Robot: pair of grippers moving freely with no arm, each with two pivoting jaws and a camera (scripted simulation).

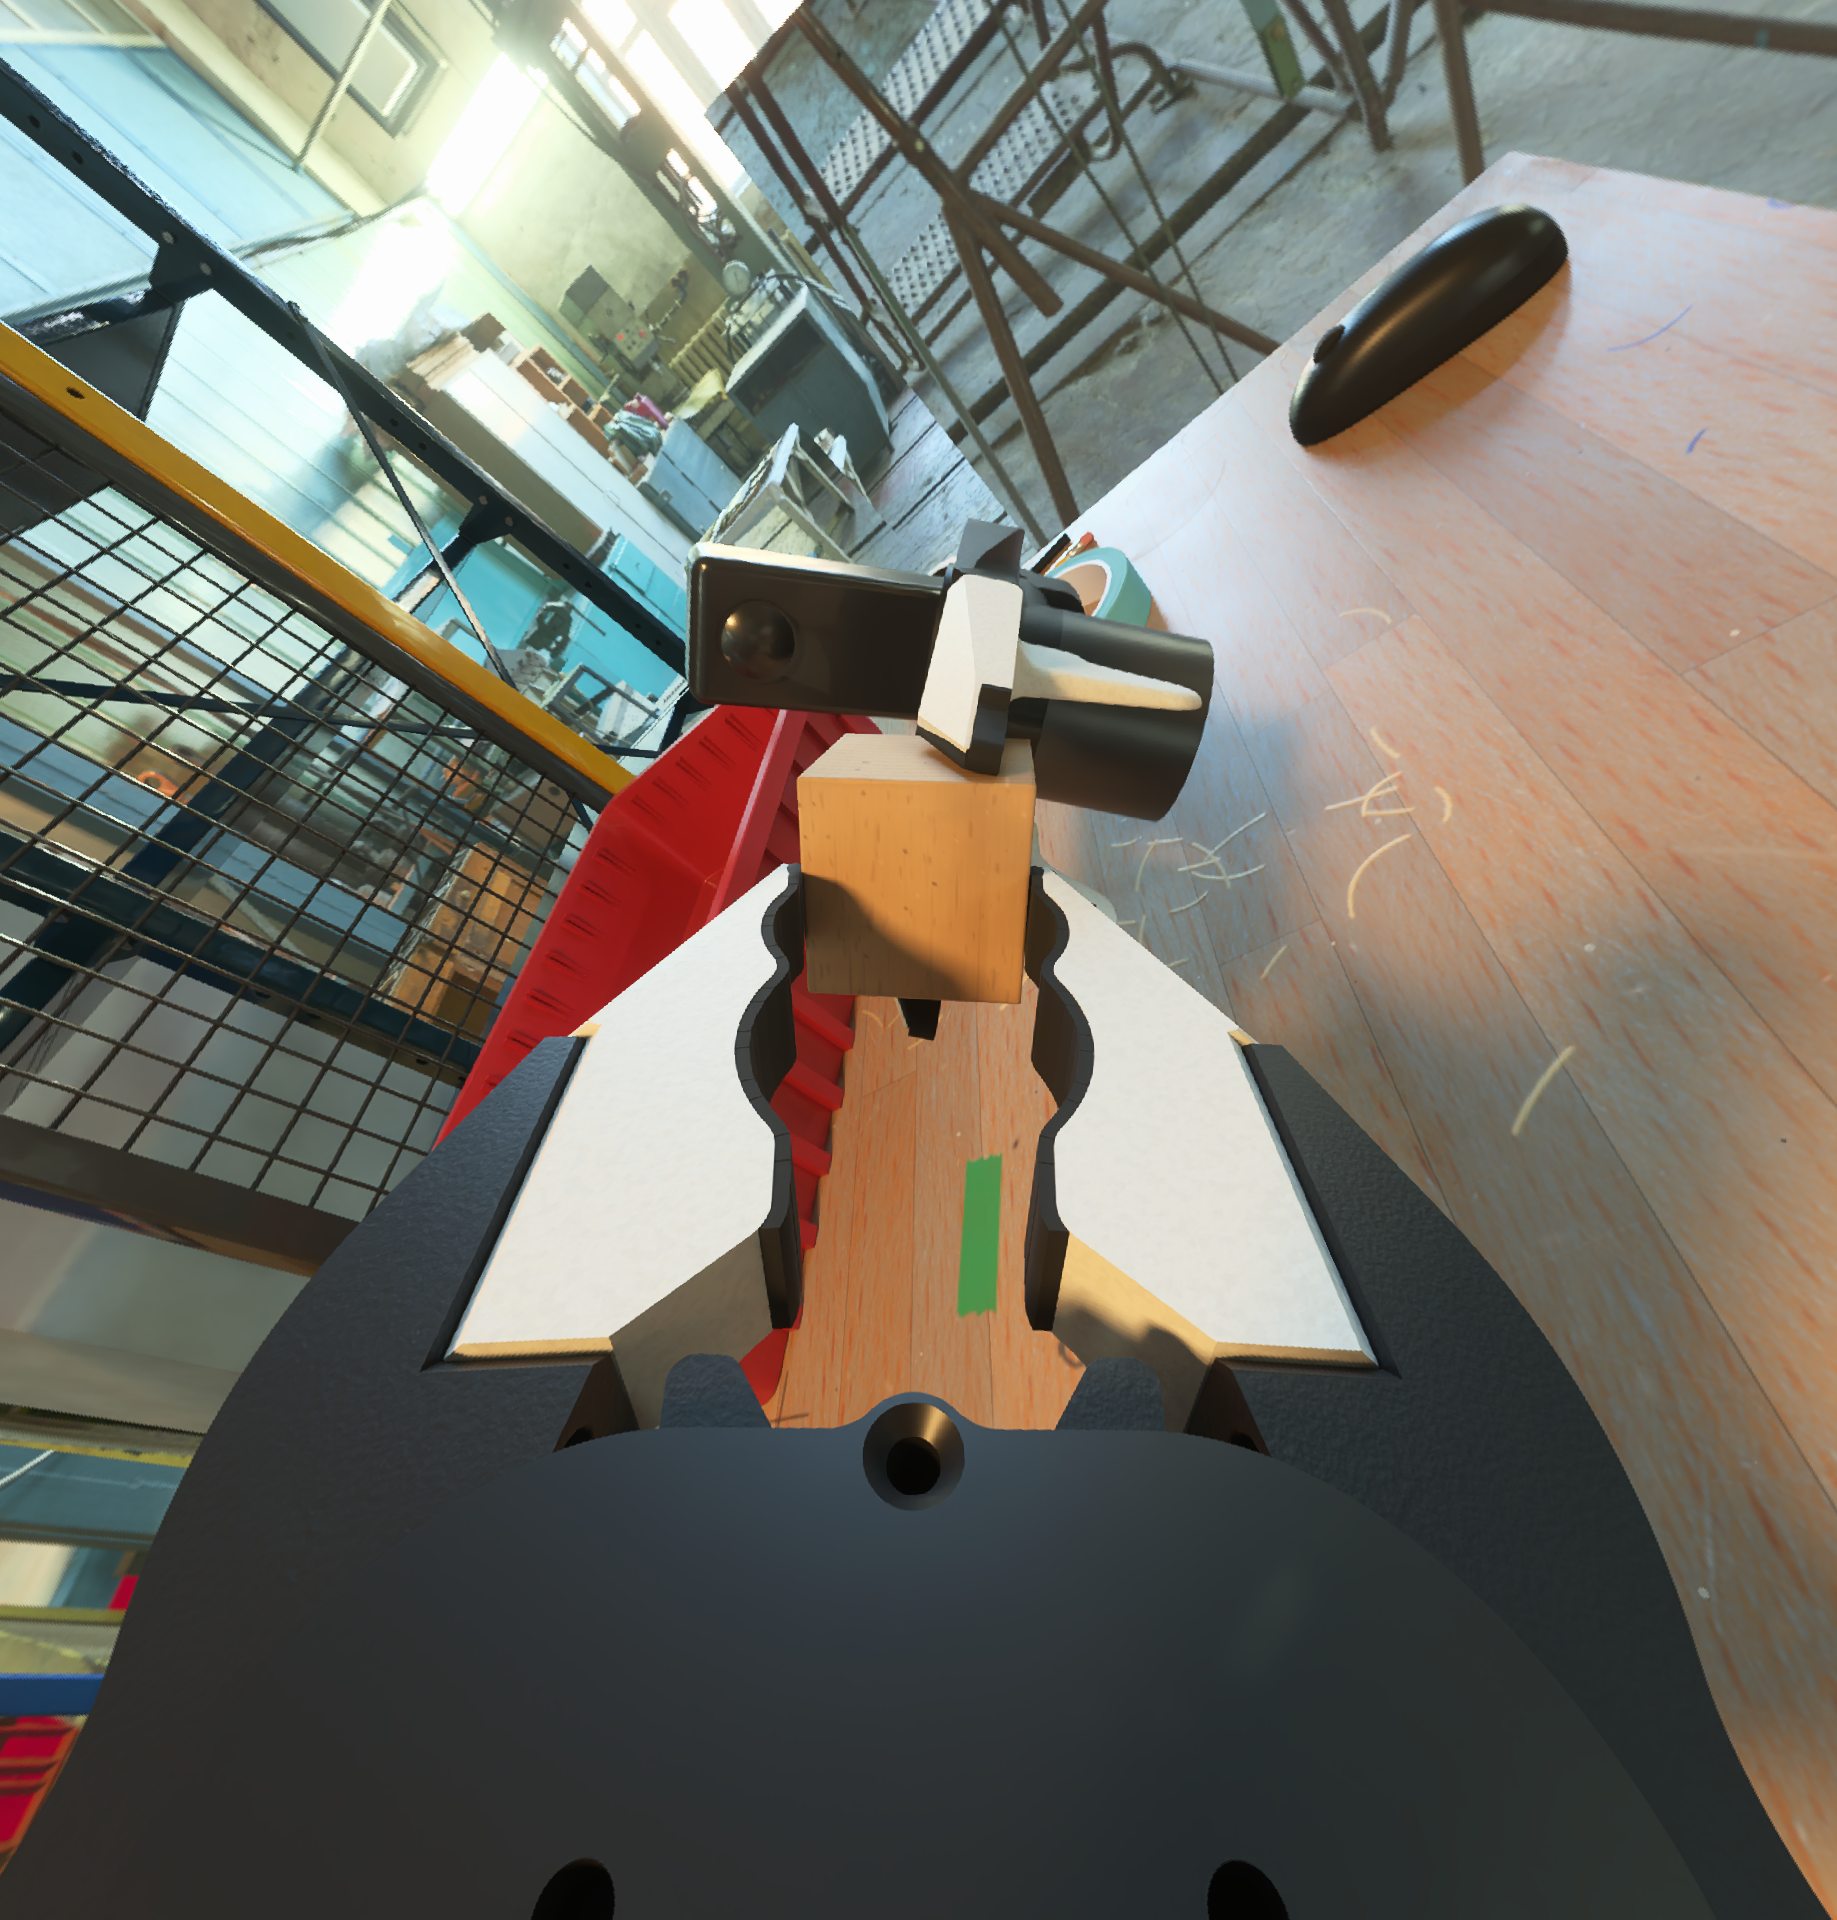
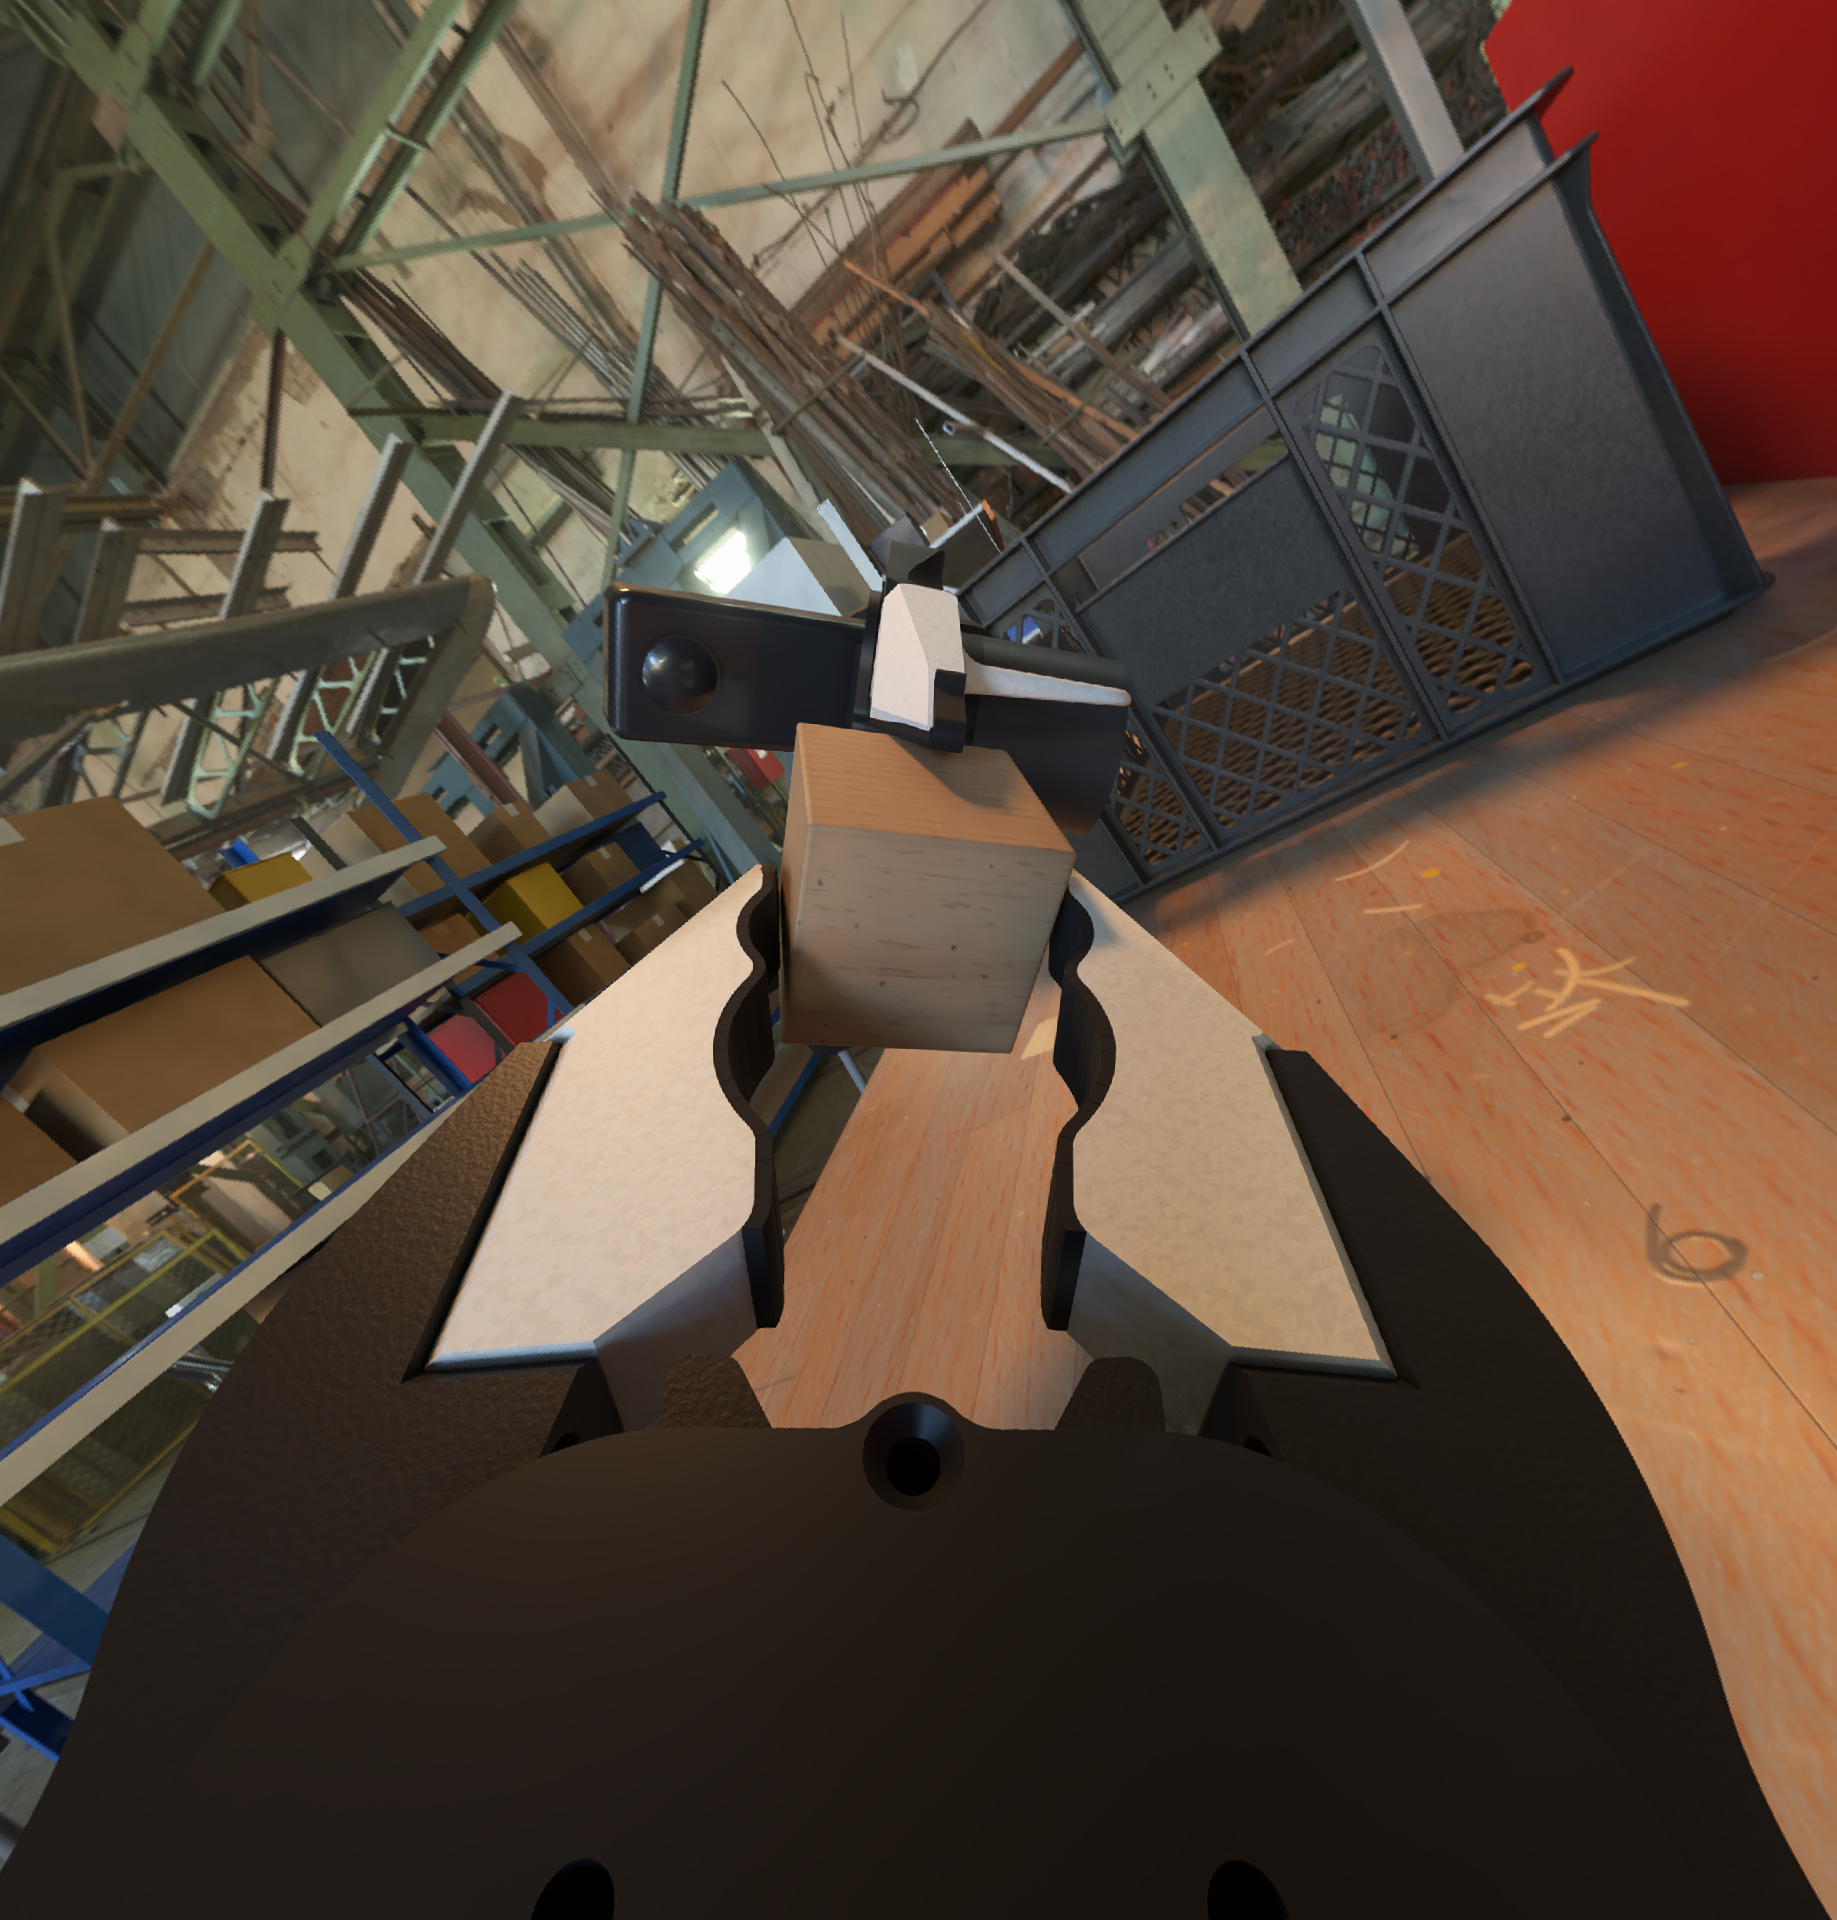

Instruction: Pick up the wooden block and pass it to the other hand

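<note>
**Workshop handover: both sides on the block**

Workshop racking and a mesh fence fill the background behind a pale wooden worktop [image 1: 1516,831], and I am mid-handover above it.

My left hand-held gripper [image 1: 914,914] pinches the wooden block [image 1: 914,883] between its fingertips, contact on both side faces. My right hand-held gripper [image 2: 919,935] is closed on the same block [image 2: 924,935] from the opposite end, its fingers turned crosswise to the left ones. So the block sits at the tips of both, clear of the worktop, each wrist view showing the other gripper just beyond it.

To do this well, I judge I should confirm the receiving grip is firm before spreading the giving one, then draw back straight along the fingers so nothing twists the block. A shallow tip grip could let it pivot.

Farther off lie a red bin [image 1: 675,862], a grey crate [image 2: 1413,582], a black oval object [image 1: 1433,322] and a strip of green tape [image 1: 979,1236].
</note>
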